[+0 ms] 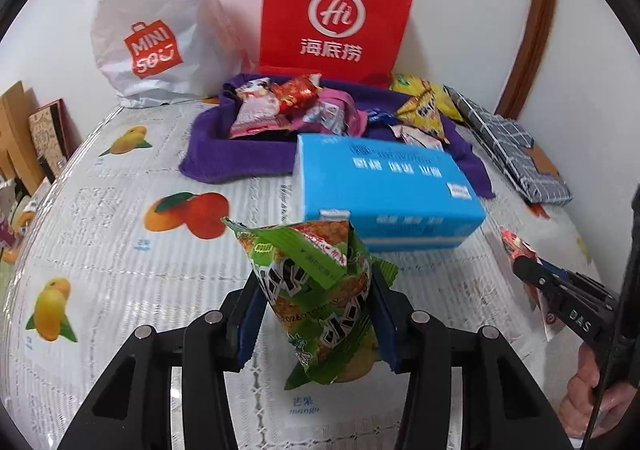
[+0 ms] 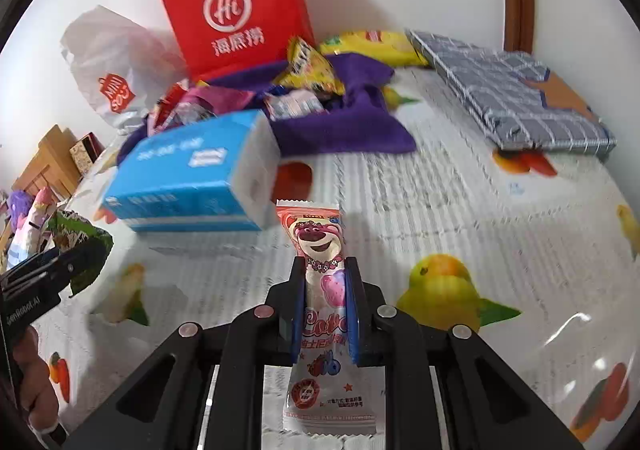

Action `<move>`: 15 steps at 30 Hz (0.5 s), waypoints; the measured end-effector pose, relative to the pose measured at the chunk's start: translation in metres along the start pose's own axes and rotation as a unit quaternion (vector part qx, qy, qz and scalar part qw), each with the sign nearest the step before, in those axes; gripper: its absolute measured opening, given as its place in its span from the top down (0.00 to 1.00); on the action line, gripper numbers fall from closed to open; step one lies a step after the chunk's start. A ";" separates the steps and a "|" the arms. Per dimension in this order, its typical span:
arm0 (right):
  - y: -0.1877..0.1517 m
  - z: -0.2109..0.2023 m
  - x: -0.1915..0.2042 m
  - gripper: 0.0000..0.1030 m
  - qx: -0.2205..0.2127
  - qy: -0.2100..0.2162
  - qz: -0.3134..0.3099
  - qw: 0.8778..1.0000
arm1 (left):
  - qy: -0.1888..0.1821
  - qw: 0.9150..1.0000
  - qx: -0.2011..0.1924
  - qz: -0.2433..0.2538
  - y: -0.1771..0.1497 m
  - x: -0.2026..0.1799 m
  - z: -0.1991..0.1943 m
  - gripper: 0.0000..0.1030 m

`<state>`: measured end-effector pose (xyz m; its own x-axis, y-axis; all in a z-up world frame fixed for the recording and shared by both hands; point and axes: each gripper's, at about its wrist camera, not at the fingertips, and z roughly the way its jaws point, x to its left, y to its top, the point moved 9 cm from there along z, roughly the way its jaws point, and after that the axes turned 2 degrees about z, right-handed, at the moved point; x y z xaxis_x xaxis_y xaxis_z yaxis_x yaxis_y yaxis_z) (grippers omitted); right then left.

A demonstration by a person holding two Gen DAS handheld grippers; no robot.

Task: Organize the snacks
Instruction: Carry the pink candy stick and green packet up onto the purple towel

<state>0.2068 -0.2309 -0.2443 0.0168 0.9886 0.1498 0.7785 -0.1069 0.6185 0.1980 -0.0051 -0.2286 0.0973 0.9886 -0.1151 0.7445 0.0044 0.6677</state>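
Note:
My left gripper [image 1: 316, 290] is shut on a green snack packet [image 1: 320, 290] and holds it above the fruit-print tablecloth. My right gripper [image 2: 324, 282] is shut on a pink bear-print candy packet [image 2: 320, 246], also held above the table. The right gripper with its packet shows at the right edge of the left wrist view [image 1: 560, 290]; the left gripper shows at the left edge of the right wrist view [image 2: 48, 274]. A purple cloth tray [image 1: 240, 157] at the back holds several snack packets [image 1: 288, 101]. Yellow snack packets [image 1: 424, 105] lie on its right side.
A blue tissue box [image 1: 384, 189] sits in front of the purple tray. A red paper bag [image 1: 336, 9] and a white Miniso plastic bag [image 1: 156, 33] stand against the back wall. A grey checked folded cloth [image 2: 516, 97] lies at the back right.

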 end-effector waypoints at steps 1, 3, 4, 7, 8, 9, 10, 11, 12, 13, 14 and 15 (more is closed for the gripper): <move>0.002 -0.004 0.002 0.83 -0.002 0.002 -0.001 1.000 | 0.006 1.000 0.007 -0.004 0.001 0.002 -0.001 0.55; 0.010 -0.015 0.009 0.83 -0.010 0.008 -0.007 1.000 | 0.003 1.000 0.014 -0.013 0.007 0.006 -0.003 0.55; 0.014 -0.019 0.012 0.83 -0.013 0.006 -0.012 1.000 | -0.009 1.000 0.010 -0.020 0.013 0.007 -0.008 0.55; 0.032 -0.034 0.023 0.83 -0.031 0.005 -0.028 0.999 | -0.003 1.000 0.003 -0.021 0.028 0.011 -0.017 0.55; 0.039 -0.038 0.027 0.83 -0.036 0.007 -0.031 0.999 | 0.000 1.000 0.001 -0.021 0.033 0.012 -0.019 0.55; 0.047 -0.043 0.031 0.83 -0.041 0.008 -0.035 0.999 | 0.001 1.000 -0.001 -0.020 0.040 0.013 -0.022 0.55; 0.053 -0.044 0.034 0.83 -0.042 0.007 -0.037 0.998 | 0.001 1.000 -0.004 -0.020 0.048 0.013 -0.024 0.55; 0.061 -0.047 0.038 0.83 -0.046 0.003 -0.042 0.998 | -0.001 1.000 -0.007 -0.020 0.057 0.014 -0.027 0.55; 0.070 -0.049 0.042 0.83 -0.052 0.003 -0.046 0.998 | -0.001 1.000 -0.009 -0.021 0.062 0.013 -0.029 0.55; 0.075 -0.050 0.045 0.83 -0.056 0.004 -0.048 0.997 | -0.003 1.000 -0.014 -0.021 0.071 0.014 -0.031 0.55; 0.082 -0.052 0.048 0.83 -0.059 0.005 -0.052 0.997 | -0.003 1.000 -0.020 -0.018 0.081 0.014 -0.032 0.55; 0.091 -0.052 0.052 0.83 -0.063 0.004 -0.055 0.996 | -0.001 1.000 -0.022 -0.017 0.085 0.014 -0.033 0.55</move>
<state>0.2458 -0.1944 -0.1404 -0.0697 0.9943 0.0803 0.6903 -0.0101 0.7234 0.2406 0.0137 -0.1487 0.0748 0.9874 -0.1396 0.7178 0.0439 0.6949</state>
